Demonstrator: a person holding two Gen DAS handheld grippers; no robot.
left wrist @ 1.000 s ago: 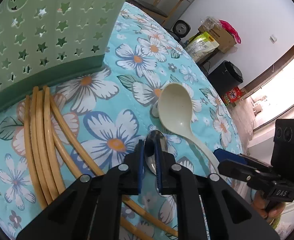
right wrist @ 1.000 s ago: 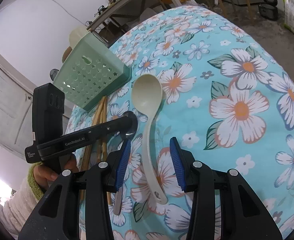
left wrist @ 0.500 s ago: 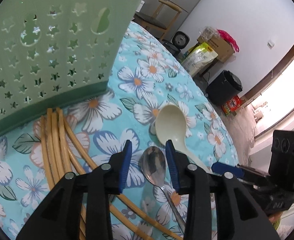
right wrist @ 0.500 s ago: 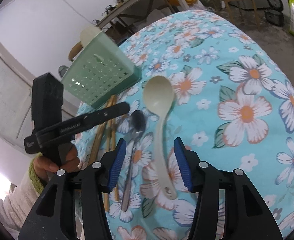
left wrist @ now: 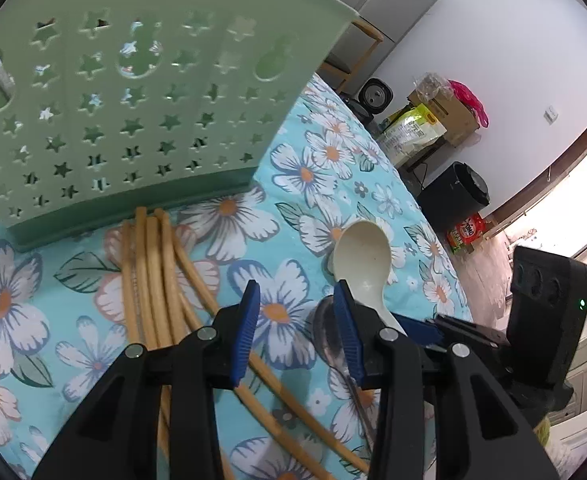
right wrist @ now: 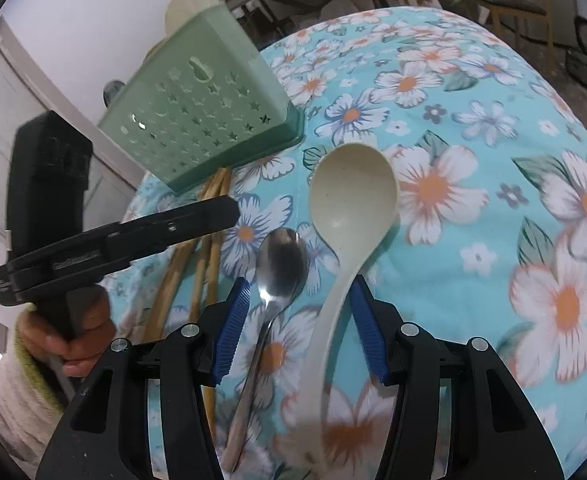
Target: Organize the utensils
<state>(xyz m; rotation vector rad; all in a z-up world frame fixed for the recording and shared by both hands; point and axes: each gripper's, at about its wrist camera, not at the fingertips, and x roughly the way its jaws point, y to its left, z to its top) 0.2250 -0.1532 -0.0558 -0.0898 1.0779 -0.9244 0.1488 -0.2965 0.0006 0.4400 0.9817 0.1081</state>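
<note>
Currently both tongs wide, holding nothing. Right tongs (right wrist: 299, 322) straddle the metal spoon (right wrist: 279, 268) handle and cream ladle (right wrist: 351, 192) handle, both flat on the floral surface (right wrist: 473, 128). Left tongs (left wrist: 295, 330) hover beside the chopsticks (left wrist: 153, 276), whose tips touch the green basket (left wrist: 133, 100). Bare cloth lies right of the ladle.

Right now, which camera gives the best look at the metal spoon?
The right wrist view: the metal spoon lies fully visible, bowl and handle, between the open fingers of the right gripper, beside the cream ladle. In the left wrist view the metal spoon is mostly hidden behind a finger of the left gripper.
</note>
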